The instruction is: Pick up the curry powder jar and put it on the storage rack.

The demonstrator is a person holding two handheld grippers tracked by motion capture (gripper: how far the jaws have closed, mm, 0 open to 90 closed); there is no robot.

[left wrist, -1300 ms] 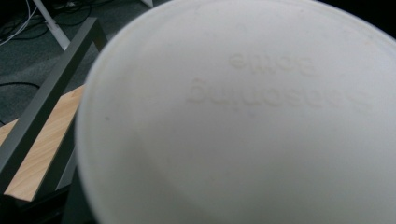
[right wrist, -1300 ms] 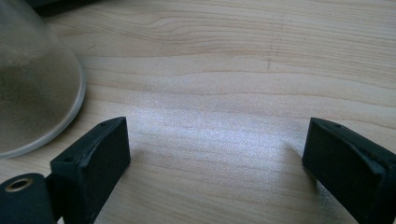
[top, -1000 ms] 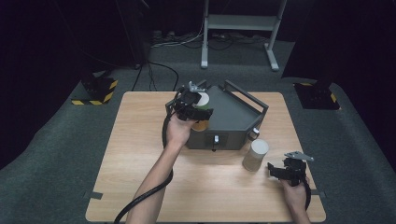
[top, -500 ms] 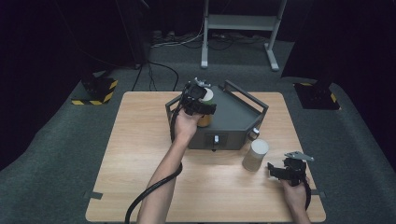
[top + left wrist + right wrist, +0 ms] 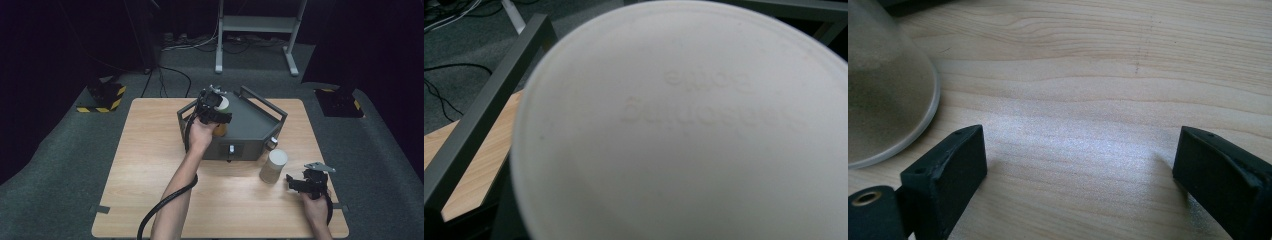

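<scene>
My left gripper [image 5: 215, 111] is shut on a jar [image 5: 222, 104] with a white lid and an amber body, held over the left part of a dark grey metal box [image 5: 252, 125] at the table's middle back. In the left gripper view the jar's white lid [image 5: 684, 130] with raised lettering sits very close, and the box's grey frame bar [image 5: 484, 115] runs beside it. My right gripper [image 5: 300, 184] rests low at the front right, jaws wide open over bare wood [image 5: 1083, 165]. A frosted pale cylinder [image 5: 273, 166] stands just left of it, apart from the jaws [image 5: 883, 90].
The wooden table [image 5: 150, 150] has free room on its left half and along the front. The box has a knob on its front face [image 5: 231, 150] and raised handle bars. On the floor behind are two black-and-yellow bases [image 5: 102, 95] and a metal stand [image 5: 255, 25].
My left gripper has carried the jar a little to the right over the box. The right gripper has stayed in place.
</scene>
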